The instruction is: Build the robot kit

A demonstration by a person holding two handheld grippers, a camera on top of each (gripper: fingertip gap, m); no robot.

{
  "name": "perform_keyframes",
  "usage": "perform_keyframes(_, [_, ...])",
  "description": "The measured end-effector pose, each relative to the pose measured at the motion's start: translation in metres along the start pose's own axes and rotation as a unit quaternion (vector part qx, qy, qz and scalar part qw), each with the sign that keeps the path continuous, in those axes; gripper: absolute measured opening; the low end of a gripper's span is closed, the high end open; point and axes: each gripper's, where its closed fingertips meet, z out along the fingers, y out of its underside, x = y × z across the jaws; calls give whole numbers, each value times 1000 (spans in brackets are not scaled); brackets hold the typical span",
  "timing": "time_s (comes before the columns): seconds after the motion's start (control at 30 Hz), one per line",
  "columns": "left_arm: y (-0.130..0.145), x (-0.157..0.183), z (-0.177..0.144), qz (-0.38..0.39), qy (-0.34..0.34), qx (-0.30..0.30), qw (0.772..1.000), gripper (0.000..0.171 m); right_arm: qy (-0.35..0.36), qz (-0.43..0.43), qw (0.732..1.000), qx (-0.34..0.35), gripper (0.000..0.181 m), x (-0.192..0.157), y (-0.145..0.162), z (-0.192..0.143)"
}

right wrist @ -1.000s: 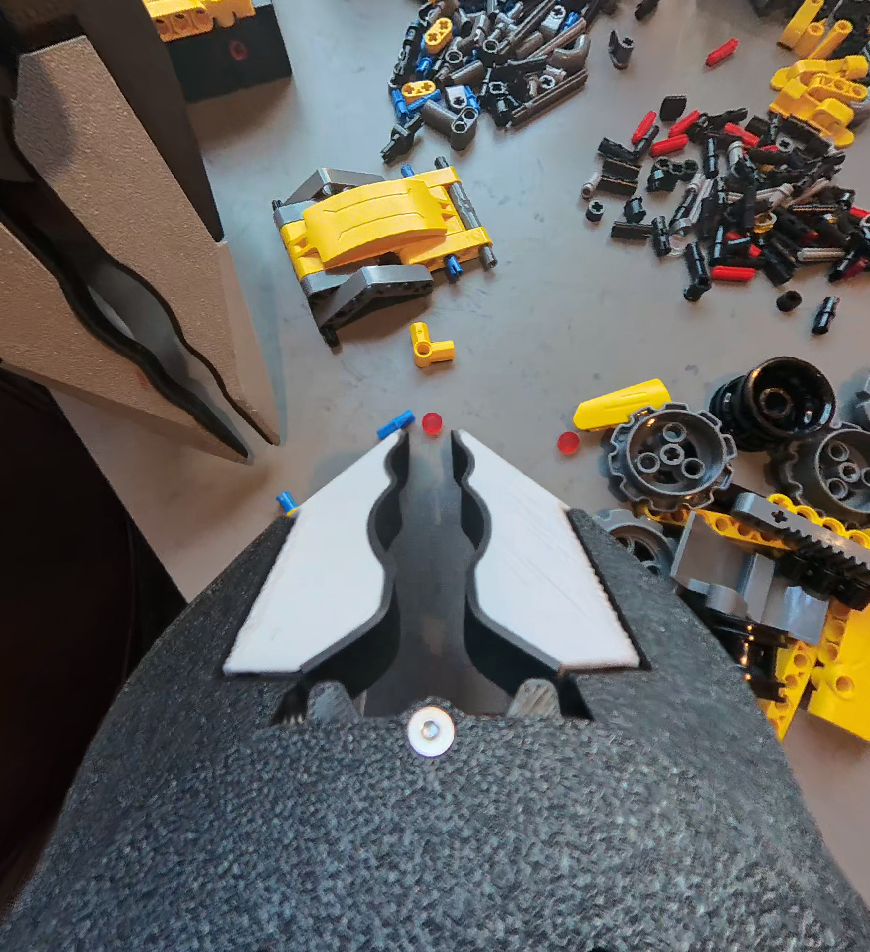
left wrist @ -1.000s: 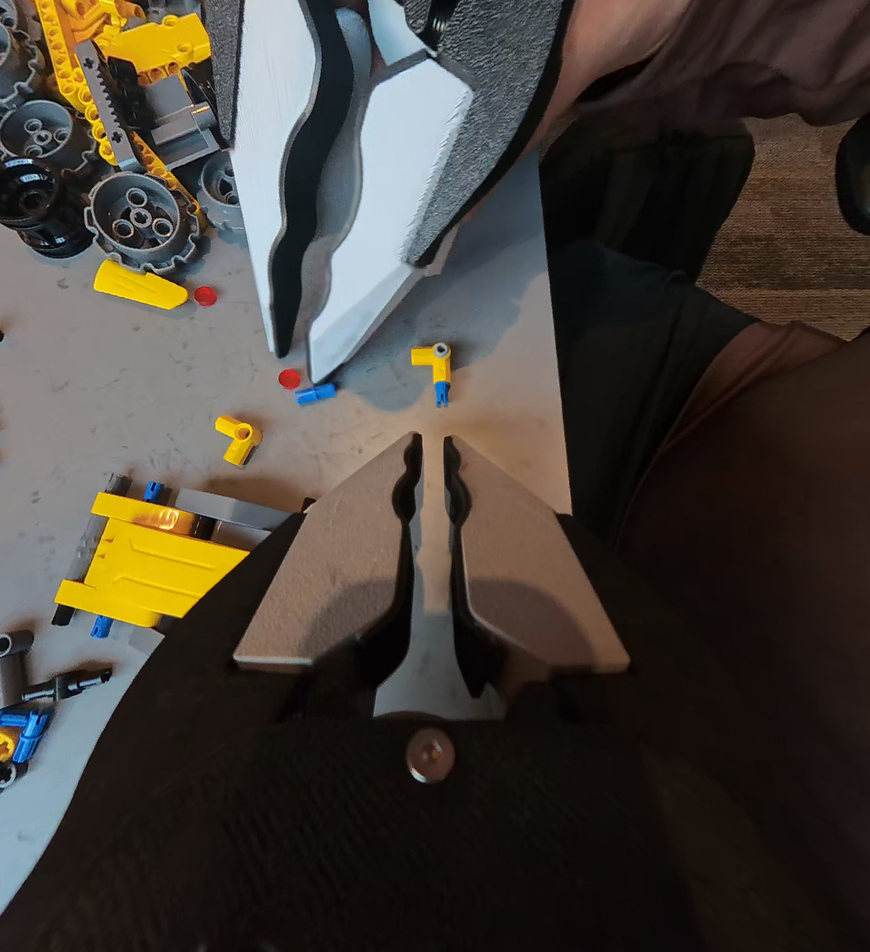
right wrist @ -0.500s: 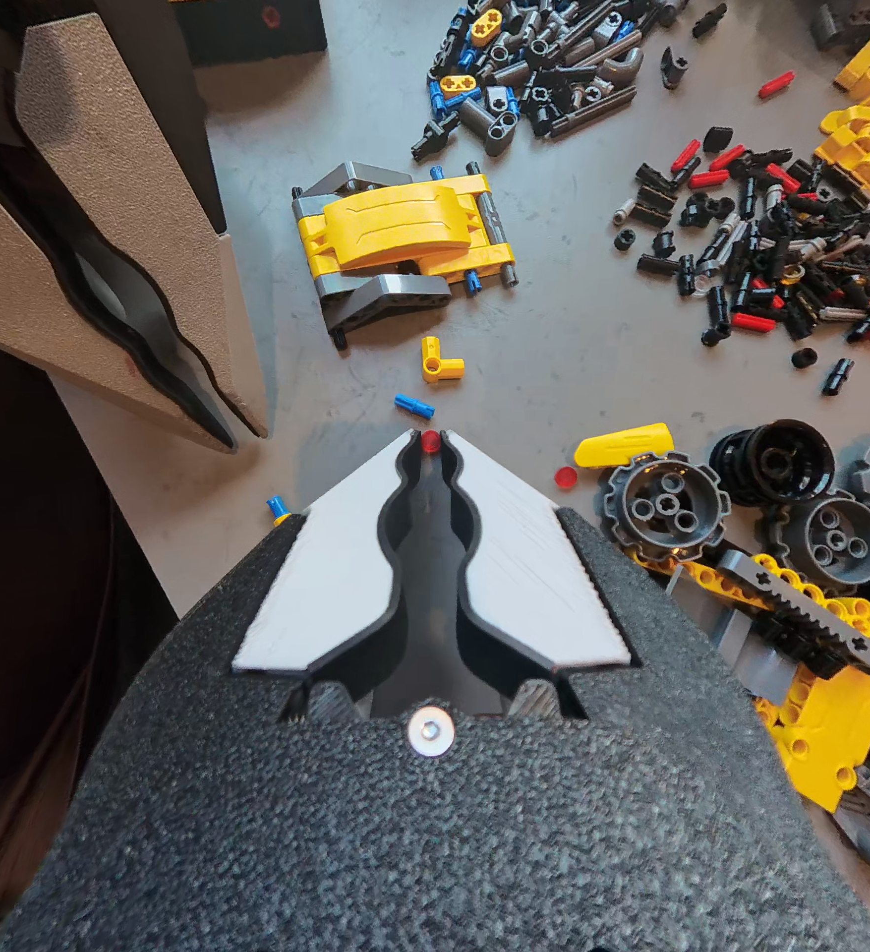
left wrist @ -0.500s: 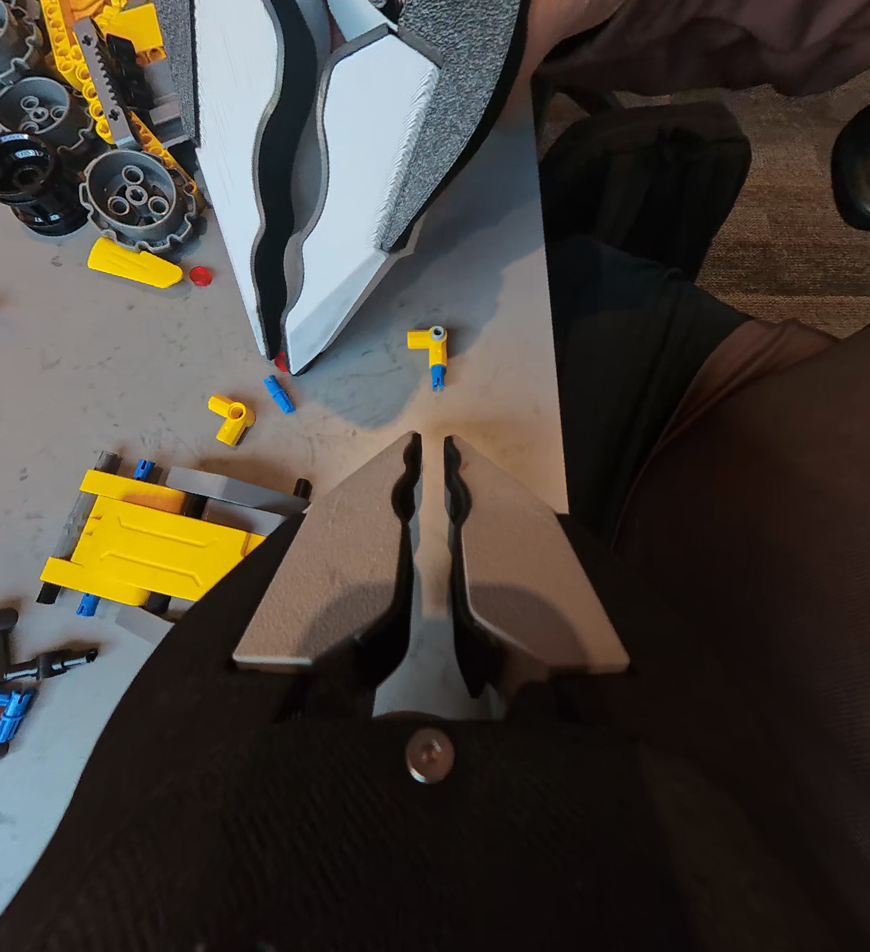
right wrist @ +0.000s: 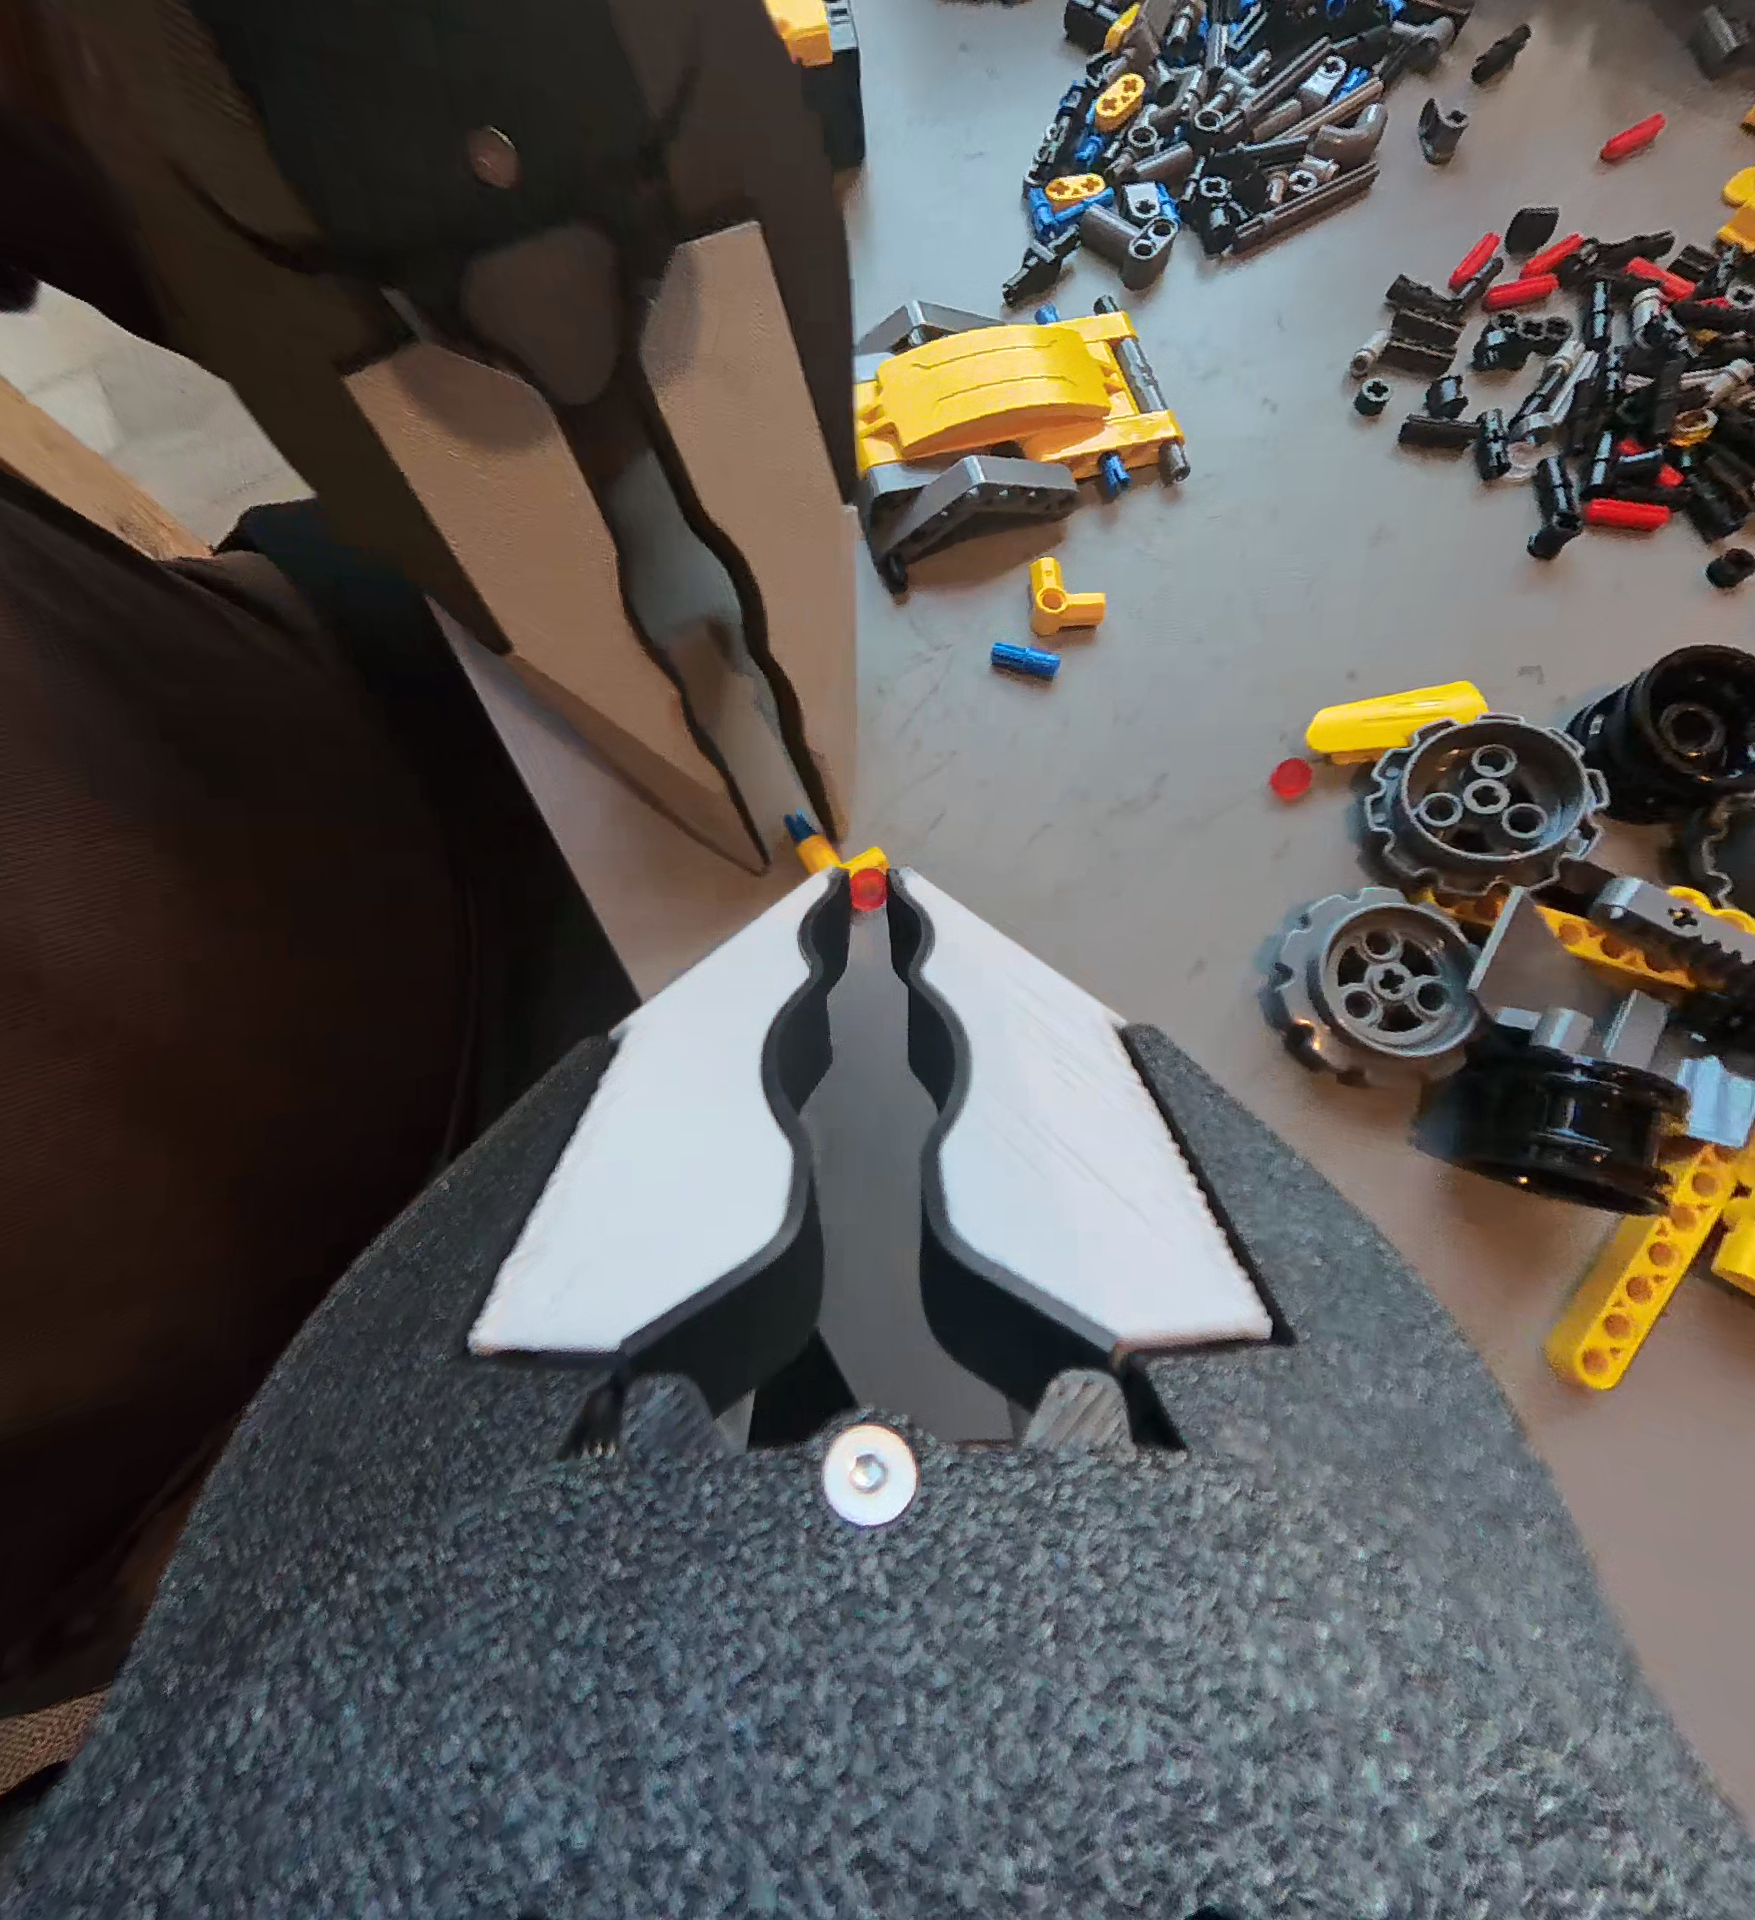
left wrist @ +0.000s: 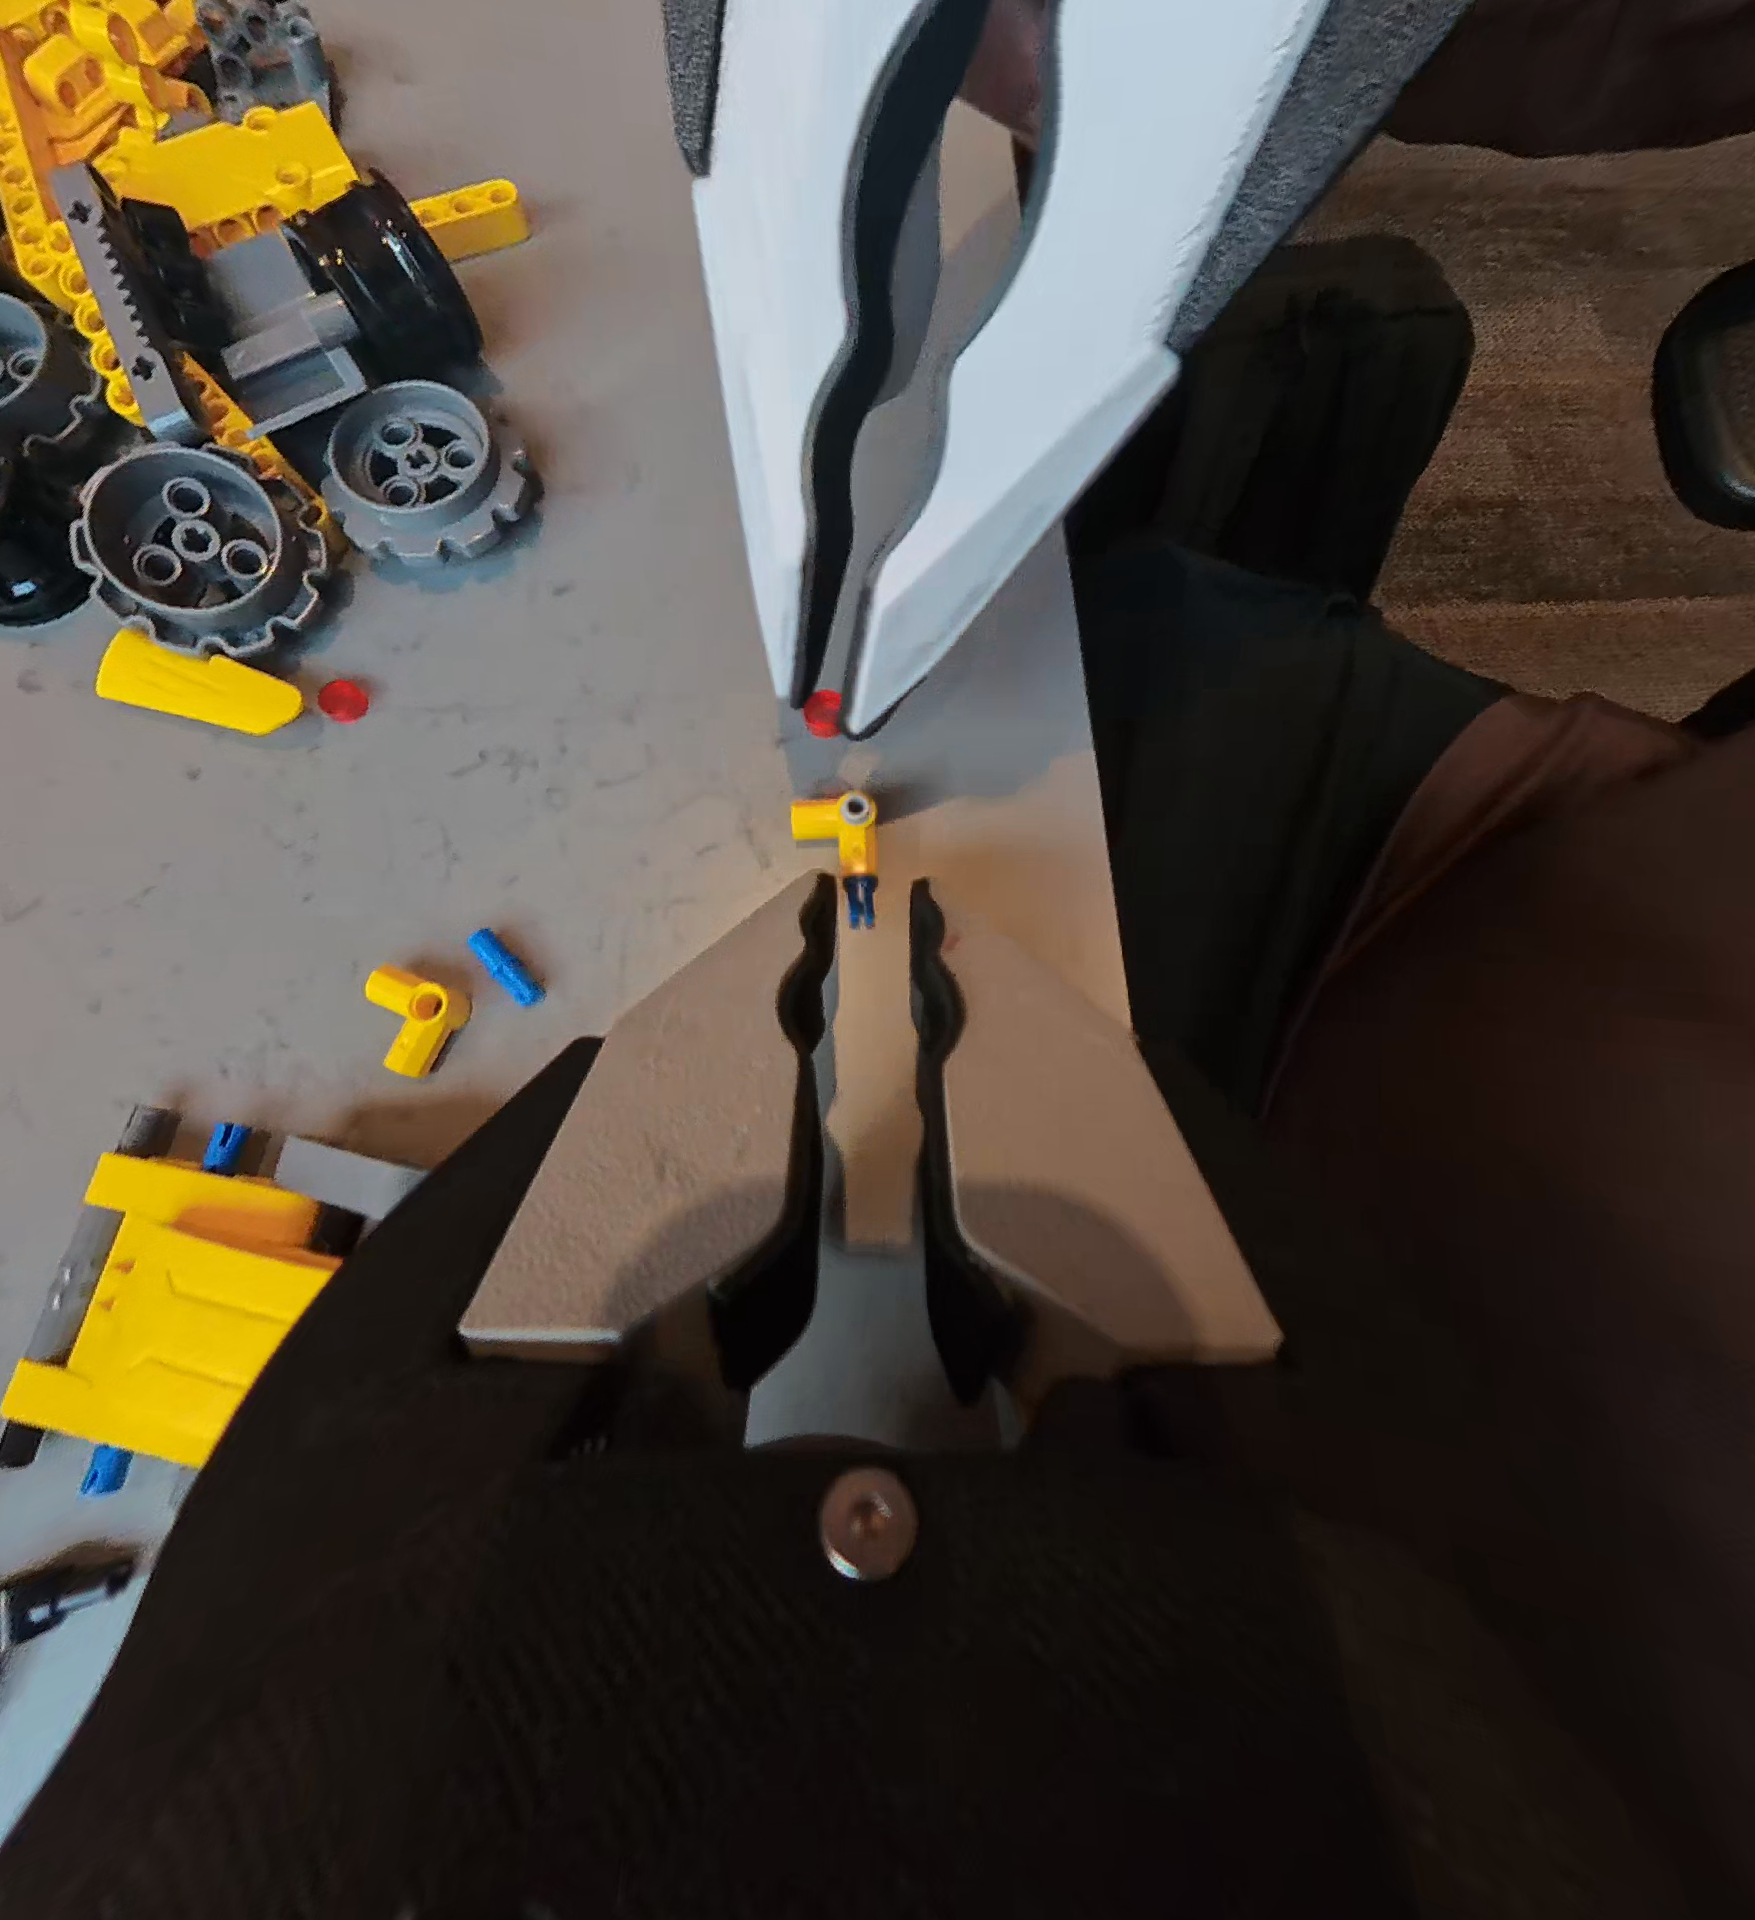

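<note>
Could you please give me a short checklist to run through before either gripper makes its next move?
1. Right gripper shut on the red round stud: ok.
2. Left gripper open: ok.
3. Blue pin of the yellow elbow connector between the left tips: ok.
4. Connector lying flat on the table: ok.
5. Stud clear of the connector: cannot tell.
6. Spare red stud out of the way: ok.

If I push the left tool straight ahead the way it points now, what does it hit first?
Most likely the yellow elbow connector with the blue pin: the pin end already sits at the mouth of the open left tool. Just beyond is the right tool, shut on a red round stud. Depth is uncertain.
</note>
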Motion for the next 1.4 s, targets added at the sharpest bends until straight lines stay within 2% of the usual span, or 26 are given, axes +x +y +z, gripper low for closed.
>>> perform_keyframes(0.17, [-4, -3, 5, 7, 0, 1, 1000, 4, -2, -19, 1000, -16, 6, -7, 6, 5])
perform_keyframes(0.47, [-5, -4, 6, 14, 4, 3, 1000, 4, 25, -58, 997, -40, 6, -6, 7, 12])
perform_keyframes(0.97, [-7, -5, 4, 29, -2, 11, 1000, 5, 29, -88, 993, -74, 6, -3, 8, 13])
perform_keyframes(1.13, [-15, -5, -2, -3, 17, 40, 999, 0, 23, -108, 989, -94, 6, -3, 8, 13])
perform_keyframes(1.4, [-18, -14, 2, -118, 50, 46, 991, 0, 29, -116, 988, -98, 6, 0, 6, 14])
